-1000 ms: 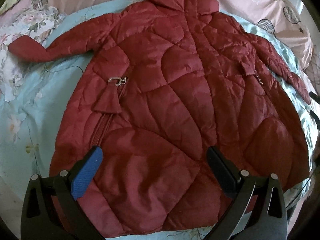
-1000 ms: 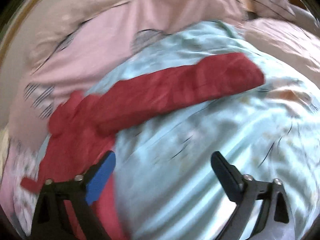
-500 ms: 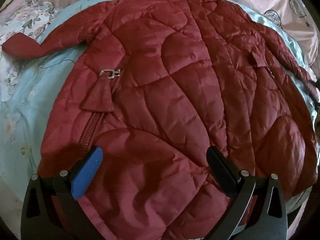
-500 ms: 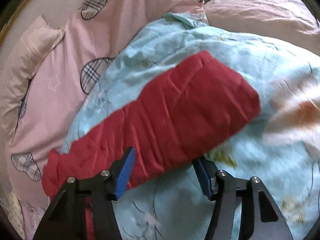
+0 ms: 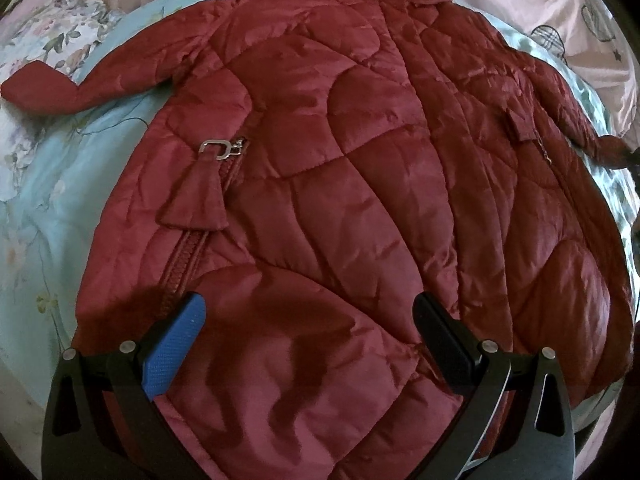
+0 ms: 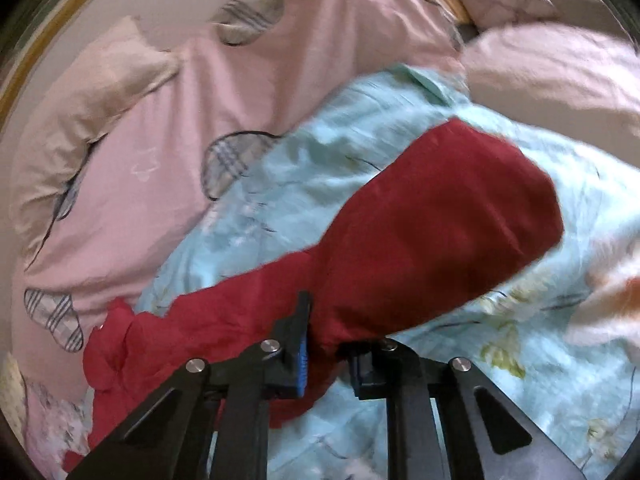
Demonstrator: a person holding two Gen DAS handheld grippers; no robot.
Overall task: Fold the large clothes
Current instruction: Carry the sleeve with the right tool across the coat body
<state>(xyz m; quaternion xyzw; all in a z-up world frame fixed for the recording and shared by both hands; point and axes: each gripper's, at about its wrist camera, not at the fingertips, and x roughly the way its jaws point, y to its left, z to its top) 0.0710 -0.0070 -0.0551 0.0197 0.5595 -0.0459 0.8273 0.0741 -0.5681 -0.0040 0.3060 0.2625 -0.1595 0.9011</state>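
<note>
On blue quilt [image 6: 280, 184]: coat [image 5: 360, 184] | left claw [image 5: 308, 328] apart | right claw [image 6: 326, 344] clamps sleeve [image 6: 432, 224]

The coat [image 5: 360, 184] is seen to be made of quilted red cloth with a faint sheen — puffy and creased — and a shiny metal clasp [image 5: 218, 149] is fixed by its zip. A textured blue pad is carried on a matt black finger [image 5: 172, 350]. The quilt [image 6: 304, 184] is made of soft matt cloth.
</note>
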